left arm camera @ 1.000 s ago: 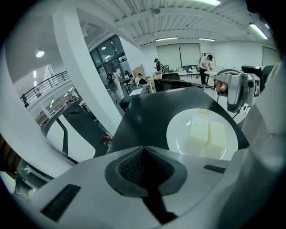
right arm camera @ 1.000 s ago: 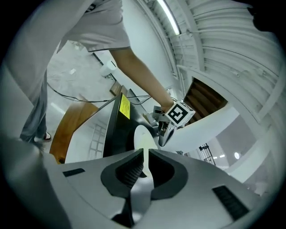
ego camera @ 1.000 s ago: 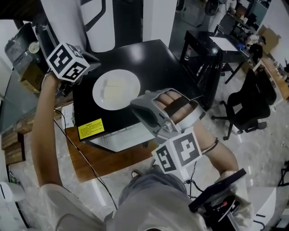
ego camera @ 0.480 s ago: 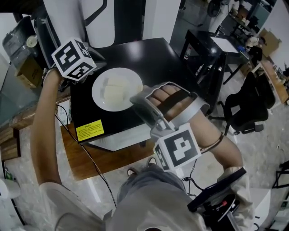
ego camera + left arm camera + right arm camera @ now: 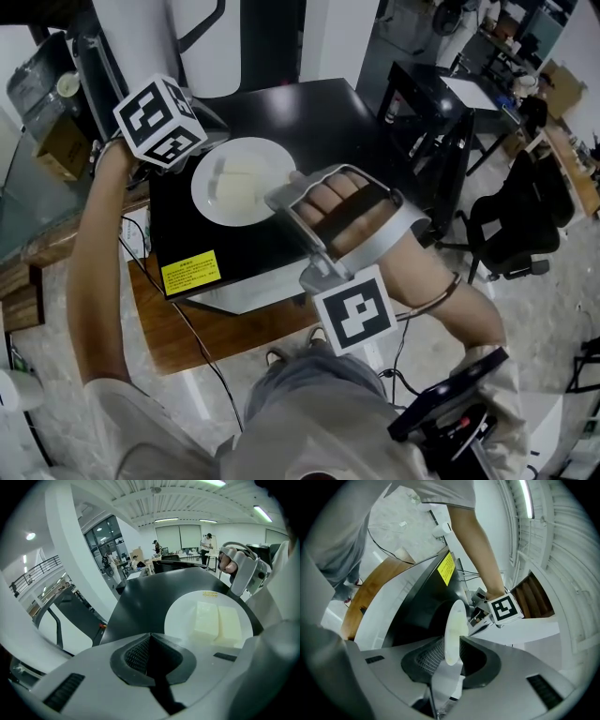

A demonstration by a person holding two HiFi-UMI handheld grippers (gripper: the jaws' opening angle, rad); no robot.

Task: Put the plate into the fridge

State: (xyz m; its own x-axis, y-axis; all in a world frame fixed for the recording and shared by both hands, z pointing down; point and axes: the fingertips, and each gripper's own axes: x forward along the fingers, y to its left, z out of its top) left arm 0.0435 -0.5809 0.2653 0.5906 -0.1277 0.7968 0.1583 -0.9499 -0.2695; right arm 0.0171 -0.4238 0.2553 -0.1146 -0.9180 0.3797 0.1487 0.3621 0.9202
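The white plate (image 5: 242, 180) sits on top of the black cabinet (image 5: 314, 117) with two pale blocks (image 5: 218, 623) on it. The right gripper (image 5: 452, 654) is clamped on its near rim. The left gripper (image 5: 151, 641) hovers beside the plate, jaws together on nothing.

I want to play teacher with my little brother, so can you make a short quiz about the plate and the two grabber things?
1. True or false: the left gripper is gripping the plate.
2. How many pale blocks lie on the plate? A one, B two, C four.
3. Fill in: the top under the plate is ___ in colour.

Key:
1. False. Its jaws are shut on nothing, and it is the right gripper that pinches the plate's rim.
2. B.
3. Black.
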